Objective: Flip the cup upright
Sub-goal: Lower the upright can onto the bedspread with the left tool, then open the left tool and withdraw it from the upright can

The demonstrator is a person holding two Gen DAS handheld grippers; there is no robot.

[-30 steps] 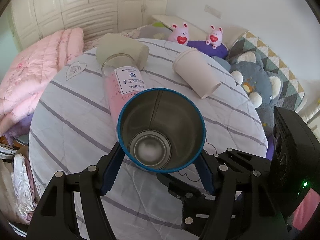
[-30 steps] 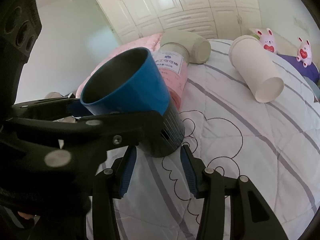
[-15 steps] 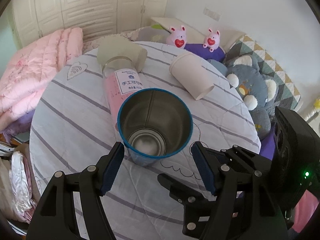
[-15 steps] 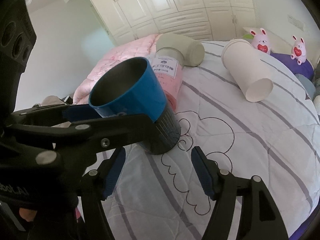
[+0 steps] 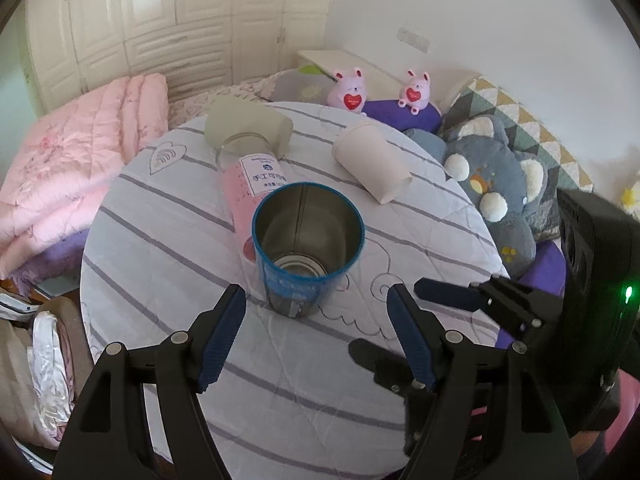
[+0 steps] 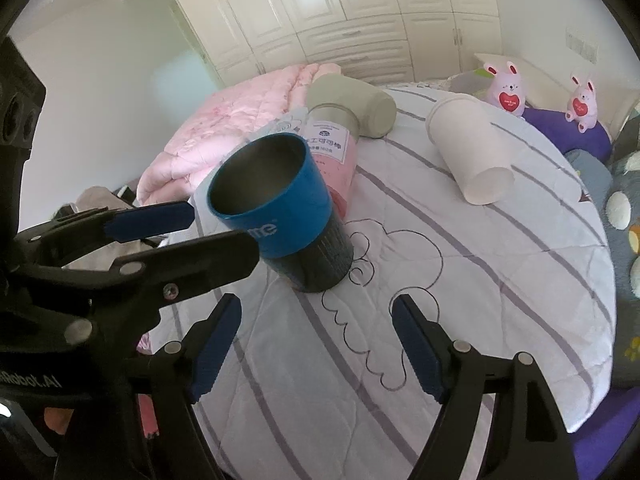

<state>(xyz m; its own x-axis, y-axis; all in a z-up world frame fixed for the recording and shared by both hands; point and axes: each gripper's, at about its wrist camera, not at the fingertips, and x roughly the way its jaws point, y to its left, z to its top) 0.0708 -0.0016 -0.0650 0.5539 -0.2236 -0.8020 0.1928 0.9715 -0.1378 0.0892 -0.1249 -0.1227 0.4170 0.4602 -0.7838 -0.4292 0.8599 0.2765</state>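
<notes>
The blue cup [image 5: 308,248] stands upright on the striped desk [image 5: 160,248]. The left gripper [image 5: 316,316] and right gripper [image 6: 316,320] both have fingers spread apart, touching nothing.

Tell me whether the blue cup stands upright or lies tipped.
Upright: the blue cup rests base-down on the quilt, its open mouth facing up, apparently empty.

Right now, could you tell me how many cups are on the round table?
2: the blue metal-lined cup stands upright at the table's middle; the white paper cup lies on its side farther back, nearer the plush toys.
</notes>
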